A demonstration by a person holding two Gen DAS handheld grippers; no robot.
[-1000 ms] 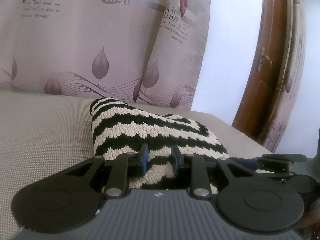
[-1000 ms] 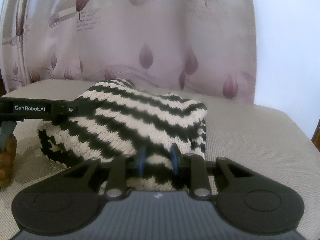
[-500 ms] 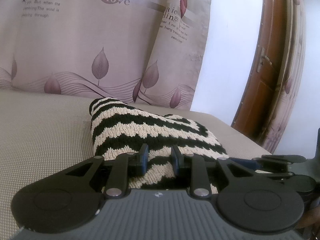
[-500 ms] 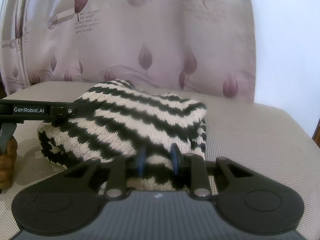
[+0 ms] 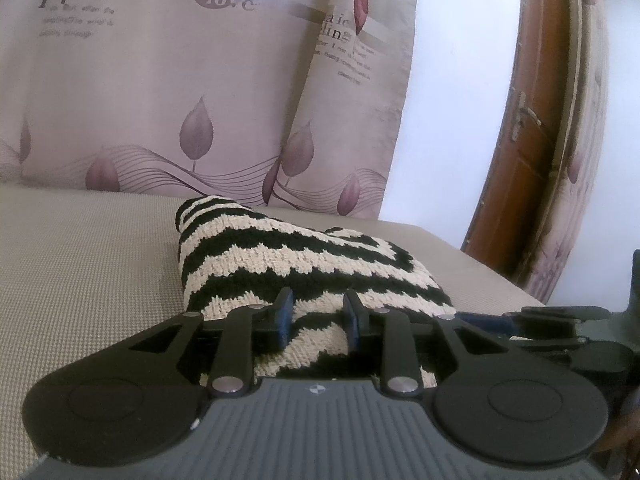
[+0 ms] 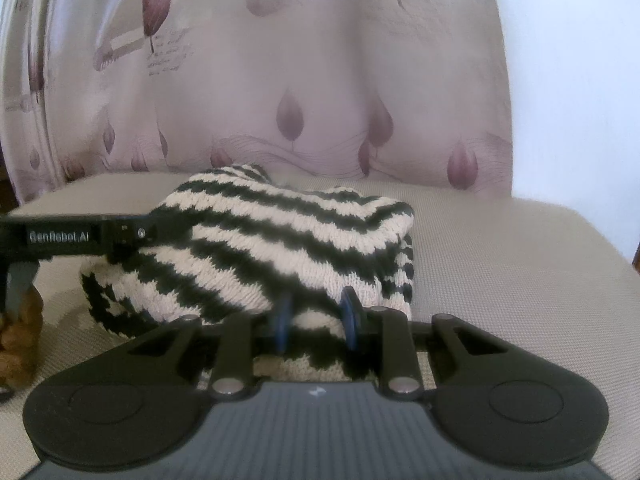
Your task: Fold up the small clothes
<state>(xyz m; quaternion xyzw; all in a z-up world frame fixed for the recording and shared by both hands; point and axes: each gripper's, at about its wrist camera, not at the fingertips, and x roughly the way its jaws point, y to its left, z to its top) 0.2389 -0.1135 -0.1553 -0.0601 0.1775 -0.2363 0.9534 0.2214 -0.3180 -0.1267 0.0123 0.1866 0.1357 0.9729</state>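
Note:
A small knitted garment [image 5: 288, 256] with black and cream zigzag stripes lies bunched and folded on a beige woven surface [image 5: 88, 264]. My left gripper [image 5: 318, 316] has its jaws narrowly apart with the garment's near edge between them. The garment also shows in the right wrist view [image 6: 280, 248]. My right gripper [image 6: 316, 320] grips the near edge in the same way, to the right of the left one. The left gripper's body [image 6: 80, 236] crosses the left of the right wrist view.
A leaf-printed curtain [image 5: 180, 92] hangs behind the surface. A white wall [image 5: 448, 112] and a brown wooden door [image 5: 524, 152] stand at the right. The surface's right edge [image 6: 580, 248] drops off.
Almost nothing moves. The right wrist view has shifted very slightly; both grippers keep their hold on the garment's near edge.

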